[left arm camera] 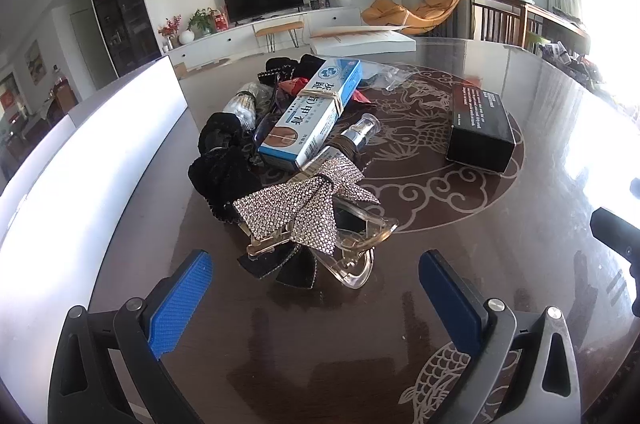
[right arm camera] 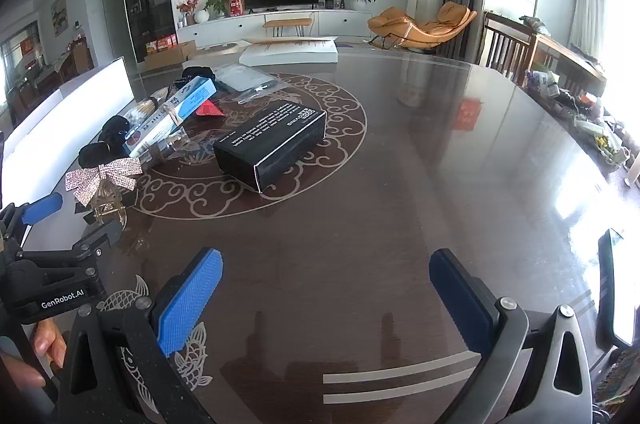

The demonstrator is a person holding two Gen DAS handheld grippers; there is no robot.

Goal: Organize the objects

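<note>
A heap of small things lies on the dark round table (left arm camera: 500, 244): a rhinestone bow clip (left arm camera: 304, 208) on clear hair claws, black scrunchies (left arm camera: 224, 176), a blue-and-white box (left arm camera: 312, 112) bound with a rubber band, and a small spray bottle (left arm camera: 356, 132). A black box (left arm camera: 480, 128) lies apart to the right. My left gripper (left arm camera: 316, 288) stands open just short of the bow clip, nothing between its fingers. In the right wrist view my right gripper (right arm camera: 326, 288) is open over bare table, with the black box (right arm camera: 272, 144) ahead and the bow clip (right arm camera: 104, 178) at far left.
A white tray-like container (left arm camera: 92, 160) runs along the table's left side. A clear plastic bag (right arm camera: 250, 82) and a red item (right arm camera: 210, 110) lie behind the heap. A phone (right arm camera: 618, 288) stands at the right edge. Chairs (right arm camera: 508, 44) stand past the far rim.
</note>
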